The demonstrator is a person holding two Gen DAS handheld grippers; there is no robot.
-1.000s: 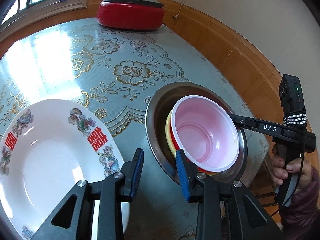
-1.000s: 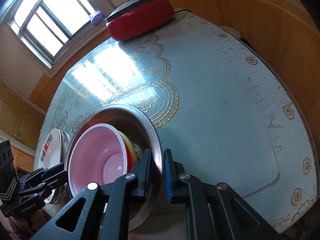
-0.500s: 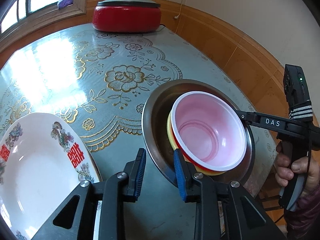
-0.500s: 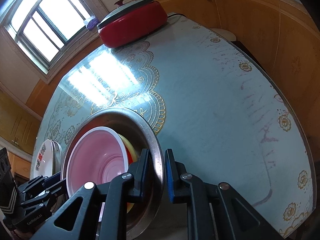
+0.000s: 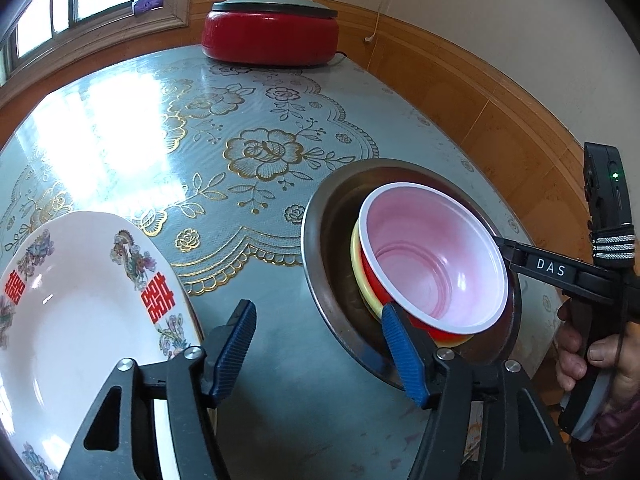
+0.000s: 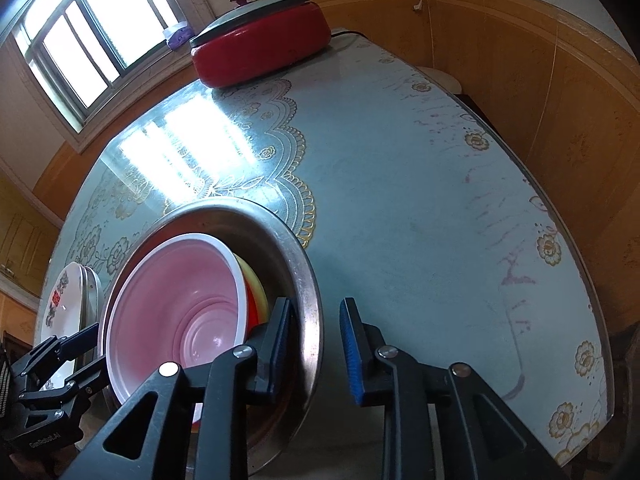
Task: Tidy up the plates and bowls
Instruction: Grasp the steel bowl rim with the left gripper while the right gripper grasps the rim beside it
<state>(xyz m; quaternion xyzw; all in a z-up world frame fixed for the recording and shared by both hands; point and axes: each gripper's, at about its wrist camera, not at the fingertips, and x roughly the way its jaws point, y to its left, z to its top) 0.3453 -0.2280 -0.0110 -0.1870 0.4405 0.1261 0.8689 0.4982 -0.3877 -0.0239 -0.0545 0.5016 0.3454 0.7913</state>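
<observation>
over bowl rim (image 6: 310,320), right gripper (image 6: 314,344) parted.

Nested bowls (image 5: 432,264) sit in a basin (image 5: 320,240), right of the plate (image 5: 72,320); a pot (image 5: 270,36) stands behind.

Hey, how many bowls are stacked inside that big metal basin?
3 visible: a red bowl with pink inside on top, a red one beneath, and a yellow bowl lowest, all within the steel basin. More may be hidden.
</observation>
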